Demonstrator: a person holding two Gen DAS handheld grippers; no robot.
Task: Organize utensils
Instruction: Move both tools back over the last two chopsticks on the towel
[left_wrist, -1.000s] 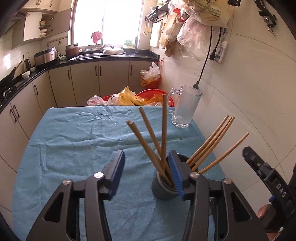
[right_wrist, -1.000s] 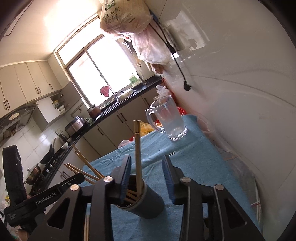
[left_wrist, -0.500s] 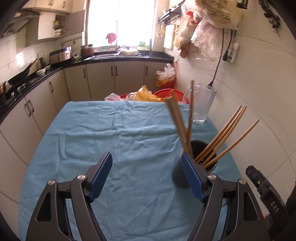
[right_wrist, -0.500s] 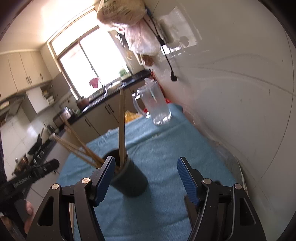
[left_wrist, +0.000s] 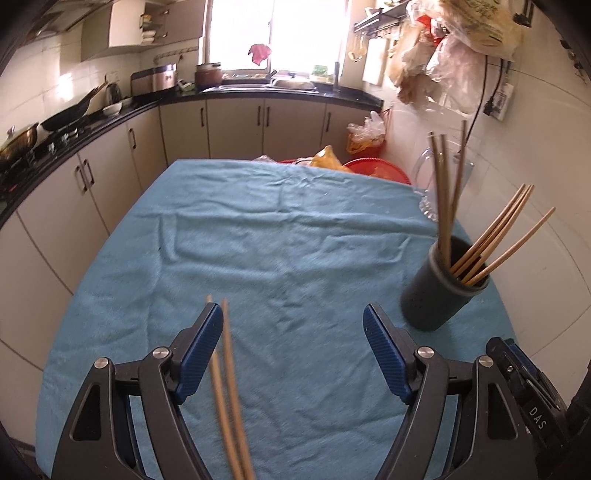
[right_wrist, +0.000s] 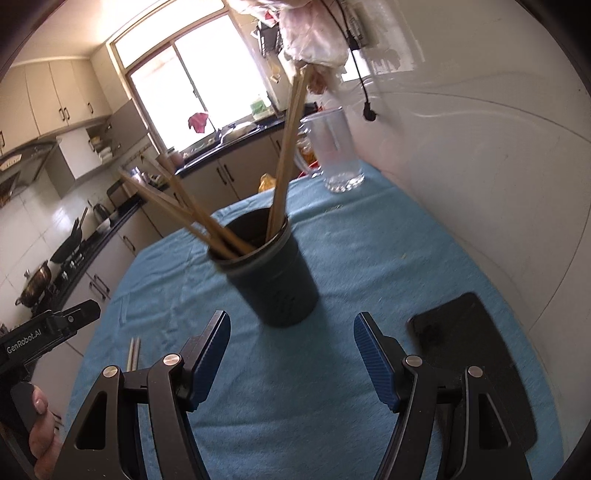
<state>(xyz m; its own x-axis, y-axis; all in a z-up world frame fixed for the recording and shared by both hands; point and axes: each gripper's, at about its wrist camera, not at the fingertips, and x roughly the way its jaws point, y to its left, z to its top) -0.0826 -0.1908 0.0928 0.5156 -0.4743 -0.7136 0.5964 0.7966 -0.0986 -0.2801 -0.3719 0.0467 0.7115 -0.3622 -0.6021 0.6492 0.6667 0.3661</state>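
Note:
A dark grey holder (left_wrist: 441, 288) stands on the blue cloth at the right and holds several wooden chopsticks (left_wrist: 495, 236). It shows in the right wrist view too (right_wrist: 273, 273), just ahead of my right gripper (right_wrist: 291, 350), which is open and empty. My left gripper (left_wrist: 293, 343) is open, left of the holder. A loose pair of chopsticks (left_wrist: 229, 398) lies on the cloth by its left finger, blurred; it also shows in the right wrist view (right_wrist: 133, 354).
A clear glass pitcher (right_wrist: 336, 151) stands at the table's far right by the wall. A black phone (right_wrist: 472, 354) lies on the cloth right of my right gripper. Red basins (left_wrist: 373, 170) sit beyond the far edge. Cabinets run along the left.
Both grippers have opened wide and pulled back from the holder. The chopsticks they held now stand in the holder. My left gripper moved left, and the loose pair came into view.

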